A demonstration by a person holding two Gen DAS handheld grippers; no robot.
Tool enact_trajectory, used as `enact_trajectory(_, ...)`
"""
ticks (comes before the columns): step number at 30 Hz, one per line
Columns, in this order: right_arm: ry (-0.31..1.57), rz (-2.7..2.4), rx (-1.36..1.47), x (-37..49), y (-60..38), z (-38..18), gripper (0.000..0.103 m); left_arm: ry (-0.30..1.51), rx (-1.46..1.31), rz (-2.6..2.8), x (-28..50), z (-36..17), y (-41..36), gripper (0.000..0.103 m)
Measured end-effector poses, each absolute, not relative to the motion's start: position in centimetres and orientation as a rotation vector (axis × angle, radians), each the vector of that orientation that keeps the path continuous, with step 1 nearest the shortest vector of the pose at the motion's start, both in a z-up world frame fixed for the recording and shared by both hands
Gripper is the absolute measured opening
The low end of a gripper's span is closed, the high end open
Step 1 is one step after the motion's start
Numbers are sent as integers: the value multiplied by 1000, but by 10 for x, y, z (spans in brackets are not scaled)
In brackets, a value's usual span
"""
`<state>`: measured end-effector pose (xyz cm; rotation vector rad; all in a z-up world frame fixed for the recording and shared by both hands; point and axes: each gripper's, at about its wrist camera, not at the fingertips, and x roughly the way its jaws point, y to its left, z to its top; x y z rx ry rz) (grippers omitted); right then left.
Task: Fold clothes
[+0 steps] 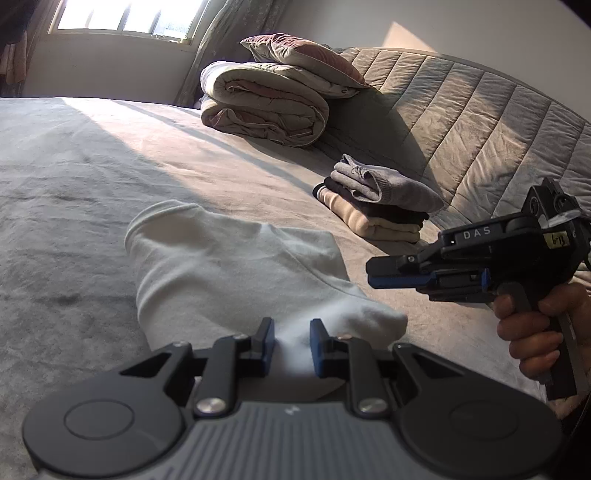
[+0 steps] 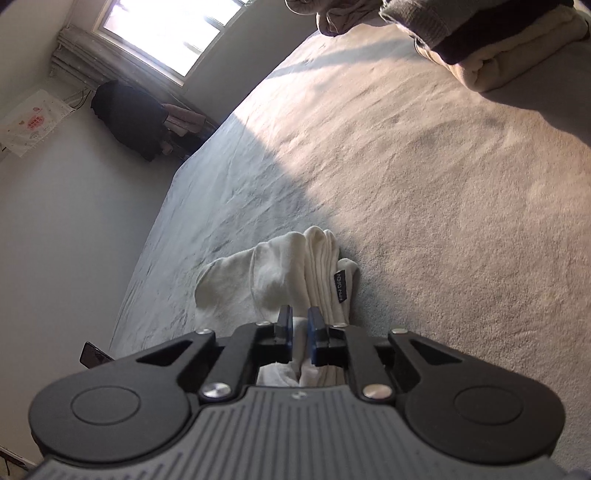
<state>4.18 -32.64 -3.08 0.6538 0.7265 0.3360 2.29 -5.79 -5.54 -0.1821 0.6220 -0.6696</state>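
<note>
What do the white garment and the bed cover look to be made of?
White garment: soft matte knit, likely cotton; it drapes limply, with a ribbed edge in the right wrist view. Bed cover: short-pile plush or fleece, by its fuzzy, streaked nap.

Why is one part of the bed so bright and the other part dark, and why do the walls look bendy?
Left wrist view: sun from the window falls in a bright band across the bed, the rest shaded; the headboard curves from the fisheye lens. Right wrist view: the window is glared white, half the bed sunlit, and the white garment sits at the shadow's edge.
</note>
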Motion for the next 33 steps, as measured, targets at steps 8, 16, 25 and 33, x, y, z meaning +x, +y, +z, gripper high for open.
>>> enact_trajectory(8, 645, 476, 323, 21, -297, -21, 17, 580, -138, -677, 20, -42, -46, 20)
enact_trajectory(16, 688, 528, 53, 7, -286, -48, 0, 598, -75, -749, 9, -63, -29, 16)
enact_trajectory(25, 749, 542, 82, -6, -304, -52, 17, 664, -183, -764, 14, -42, 2, 26)
enact_trajectory(33, 744, 517, 478, 21, -342, -43, 63, 810, -406, -640, 49, -56, 20, 56)
